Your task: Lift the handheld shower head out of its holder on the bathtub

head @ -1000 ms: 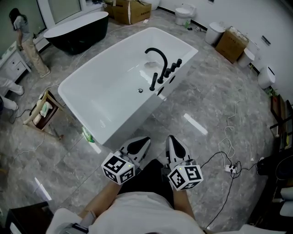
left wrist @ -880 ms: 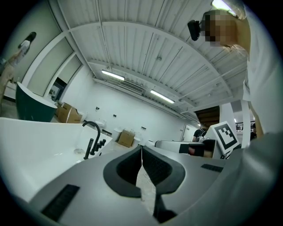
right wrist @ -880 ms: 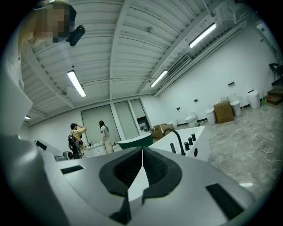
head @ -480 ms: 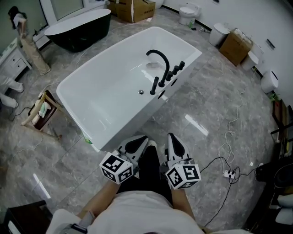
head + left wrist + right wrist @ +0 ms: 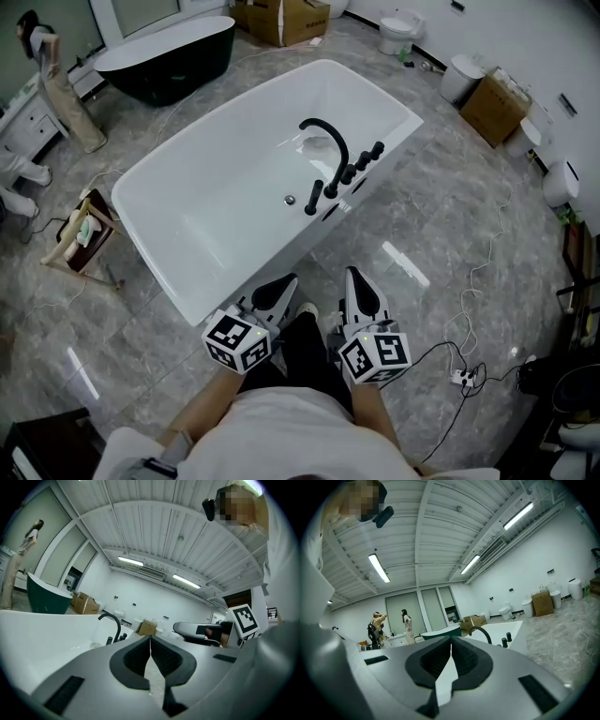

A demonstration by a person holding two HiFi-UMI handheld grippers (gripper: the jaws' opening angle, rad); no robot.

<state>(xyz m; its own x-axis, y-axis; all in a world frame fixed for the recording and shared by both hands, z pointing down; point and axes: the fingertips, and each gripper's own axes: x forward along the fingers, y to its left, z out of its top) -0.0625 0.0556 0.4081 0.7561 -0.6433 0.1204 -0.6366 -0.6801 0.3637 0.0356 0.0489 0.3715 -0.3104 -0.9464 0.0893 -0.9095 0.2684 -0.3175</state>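
The white bathtub [image 5: 202, 272] lies across the middle of the head view. On its near right rim stand a black arched spout [image 5: 327, 137], a row of black knobs [image 5: 361, 161] and the upright black handheld shower head [image 5: 314, 198] in its holder. My left gripper [image 5: 281, 285] and right gripper [image 5: 360, 277] hang side by side over the floor, short of the tub's near wall, both shut and empty. In the left gripper view the shut left gripper [image 5: 150, 637] points level past the spout [image 5: 111, 620]. The right gripper [image 5: 451, 640] is level too, with the spout [image 5: 480, 632] ahead.
A black bathtub [image 5: 164, 56] stands at the back left, near a person [image 5: 52, 75]. A wooden rack [image 5: 80, 234] sits left of the white tub. Cardboard boxes [image 5: 494, 108], a toilet [image 5: 403, 26] and a cable with a power strip [image 5: 459, 377] lie to the right.
Both grippers have moved forward together toward the white tub, whose near wall now lies closer to their tips. Both stay shut and empty.
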